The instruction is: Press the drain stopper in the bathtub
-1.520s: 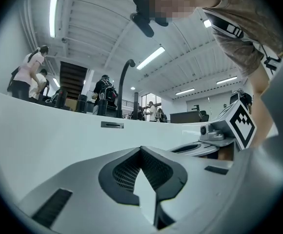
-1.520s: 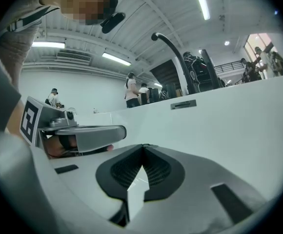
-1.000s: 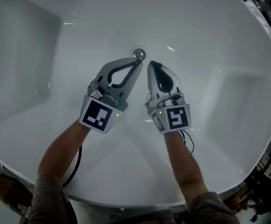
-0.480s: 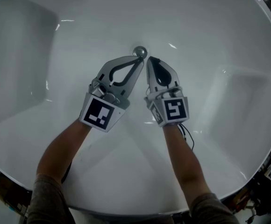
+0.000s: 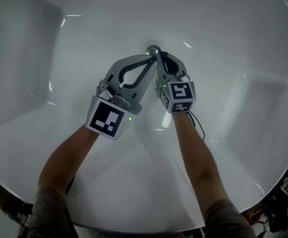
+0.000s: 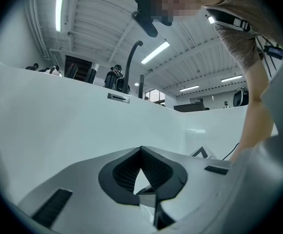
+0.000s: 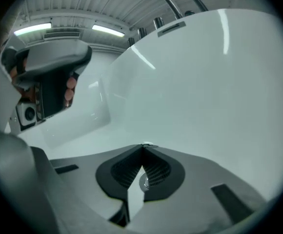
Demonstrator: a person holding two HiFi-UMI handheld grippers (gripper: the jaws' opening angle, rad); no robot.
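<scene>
Our left claw (image 5: 150, 59) and right claw (image 5: 160, 57) are pinched shut and hold nothing. Their tips are right by the shiny drain stopper (image 5: 152, 49) at the bottom of the bathtub (image 5: 233, 38). It looks hard and slippery, so we should push on its top, not grab it

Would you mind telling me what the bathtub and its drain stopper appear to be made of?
The bathtub looks like glossy white acrylic or enamelled metal. Its smooth, seamless walls carry sharp streaks of reflected ceiling light, but the look alone cannot settle which. The drain stopper appears to be polished metal, probably chrome-plated: it is a small silvery dome with a bright mirror-like shine.
</scene>
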